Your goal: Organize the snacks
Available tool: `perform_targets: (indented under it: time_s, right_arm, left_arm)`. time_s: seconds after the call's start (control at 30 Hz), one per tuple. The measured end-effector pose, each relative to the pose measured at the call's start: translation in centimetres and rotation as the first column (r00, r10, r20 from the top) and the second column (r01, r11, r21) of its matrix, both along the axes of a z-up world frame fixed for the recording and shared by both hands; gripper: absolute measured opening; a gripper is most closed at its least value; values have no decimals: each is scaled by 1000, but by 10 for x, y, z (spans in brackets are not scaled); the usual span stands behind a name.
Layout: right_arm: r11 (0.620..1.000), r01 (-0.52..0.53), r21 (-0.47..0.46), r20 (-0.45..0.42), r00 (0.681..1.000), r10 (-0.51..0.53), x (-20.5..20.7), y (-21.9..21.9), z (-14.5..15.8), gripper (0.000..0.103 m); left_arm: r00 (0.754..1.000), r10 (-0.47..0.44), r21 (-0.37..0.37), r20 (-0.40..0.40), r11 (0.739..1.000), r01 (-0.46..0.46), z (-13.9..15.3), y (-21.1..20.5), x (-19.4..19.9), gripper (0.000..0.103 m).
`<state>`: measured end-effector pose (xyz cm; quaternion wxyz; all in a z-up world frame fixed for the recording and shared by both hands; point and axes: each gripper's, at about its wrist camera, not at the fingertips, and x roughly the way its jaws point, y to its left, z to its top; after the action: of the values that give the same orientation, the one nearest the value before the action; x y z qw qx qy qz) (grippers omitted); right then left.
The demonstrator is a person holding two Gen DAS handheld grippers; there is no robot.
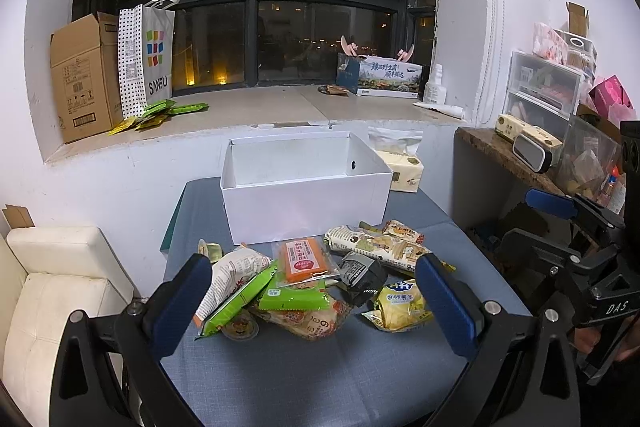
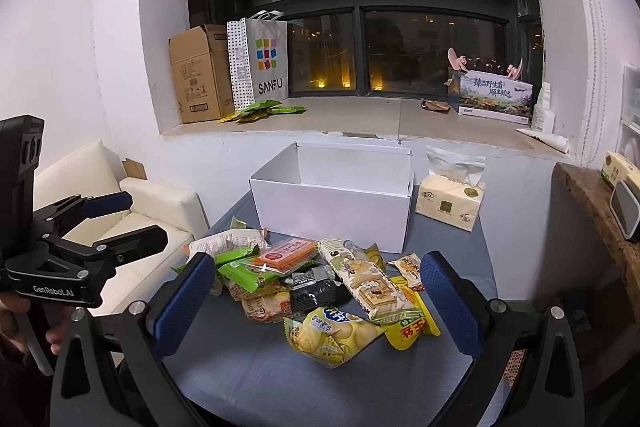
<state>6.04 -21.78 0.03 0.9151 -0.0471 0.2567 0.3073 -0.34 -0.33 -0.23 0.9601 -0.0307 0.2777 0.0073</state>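
From the left wrist view, the left gripper (image 1: 314, 301) hovers above the near edge of a pile of snacks, its blue-padded fingers (image 1: 182, 301) spread wide and holding nothing. Between them lie crinkly film packets: a flat orange rectangular packet in clear wrap (image 1: 303, 260), a lime-green foil bag (image 1: 294, 294), a black-and-grey crumpled pouch (image 1: 360, 277) and a puffy yellow crisp bag (image 1: 398, 303). All rest on the grey-blue cloth-covered table (image 1: 304, 379). Just behind the pile stands the open white cardboard box (image 1: 306, 205), smooth-walled and, as far as can be seen, empty. The right gripper (image 1: 576, 251) shows at the right edge, beside the table.

From the right wrist view, the right gripper (image 2: 318, 303) also has its fingers wide apart and empty, with the yellow crisp bag (image 2: 332, 335) lying nearest, free of the heap. A long cream printed biscuit pack (image 2: 366, 281) lies aslant across the pile, and a soft pale-yellow tissue pack (image 2: 450, 205) sits to the right of the box. The left gripper (image 2: 108, 227) shows at the left edge, fingers apart.

Sorting has seemingly not begun. A good first pick would be a loose outer packet; air-filled bags should be pinched at a sealed seam, since slick film slips and the contents crush easily.
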Motion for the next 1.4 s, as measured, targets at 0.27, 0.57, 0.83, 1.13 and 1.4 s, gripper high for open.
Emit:
perform_targets:
  time_s: [0.27,0.57,0.83,1.13,1.4]
  right_arm:
    - [1000,2,2,-1,1000,-2,0,-1,-1,103]
    - [1000,-3,2,-3,1000,3,-2,-1,-1,103]
    - [1000,-5,2,-7,1000,5,-2,0,-2,103]
    - [1000,-8,3,-13,1000,8,-2,0,-4,103]
    - [1000,-11,3,-16,1000,11,-2,-1,-4,103]
  left_arm:
    - [1000,-1,0,0,1000,1,-1,1,0,103]
    - [1000,-3,0,-3,1000,3,-1,2,0,103]
    - [1000,-4,3,-5,1000,4,-1,0,-1,103]
    - [1000,-4,2,-8,1000,4,0,-1,-1,103]
    - [1000,-5,0,-8,1000,5,-1,-1,-1,103]
